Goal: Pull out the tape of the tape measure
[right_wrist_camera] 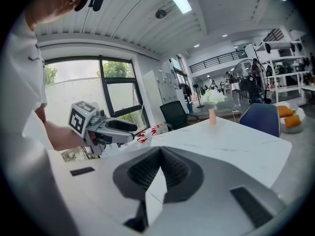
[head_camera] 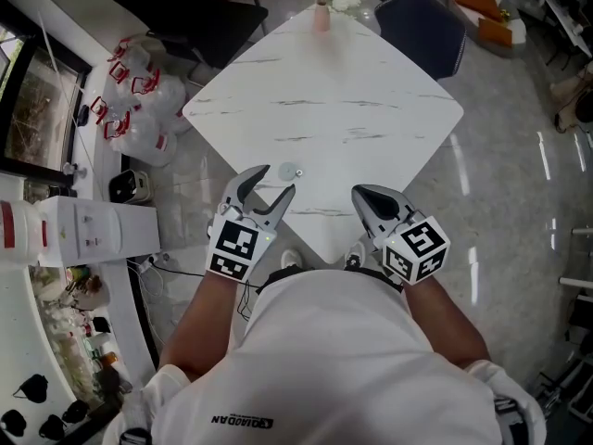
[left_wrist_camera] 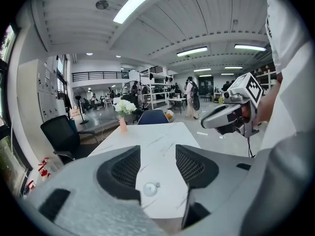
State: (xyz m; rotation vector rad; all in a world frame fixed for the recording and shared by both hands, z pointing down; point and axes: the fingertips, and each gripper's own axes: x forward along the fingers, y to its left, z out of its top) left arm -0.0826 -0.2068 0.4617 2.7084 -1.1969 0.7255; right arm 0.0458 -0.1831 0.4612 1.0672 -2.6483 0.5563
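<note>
A small round silver tape measure [head_camera: 289, 171] lies on the white marble table [head_camera: 324, 100], close to its near corner. My left gripper [head_camera: 278, 179] hovers just short of it with its jaws open and nothing between the pads. In the left gripper view the tape measure [left_wrist_camera: 150, 189] shows on the tabletop through the gap of the left gripper [left_wrist_camera: 157, 162]. My right gripper [head_camera: 359, 194] is shut and empty, held over the table's near right edge, apart from the tape measure. In the right gripper view the right gripper [right_wrist_camera: 159, 170] has its pads pressed together.
A pink vase of white flowers [head_camera: 321, 12] stands at the table's far corner. A black chair [head_camera: 185, 7] and a blue chair [head_camera: 422, 26] sit behind the table. Plastic bags [head_camera: 139, 109] and a white appliance [head_camera: 83, 230] are on the left.
</note>
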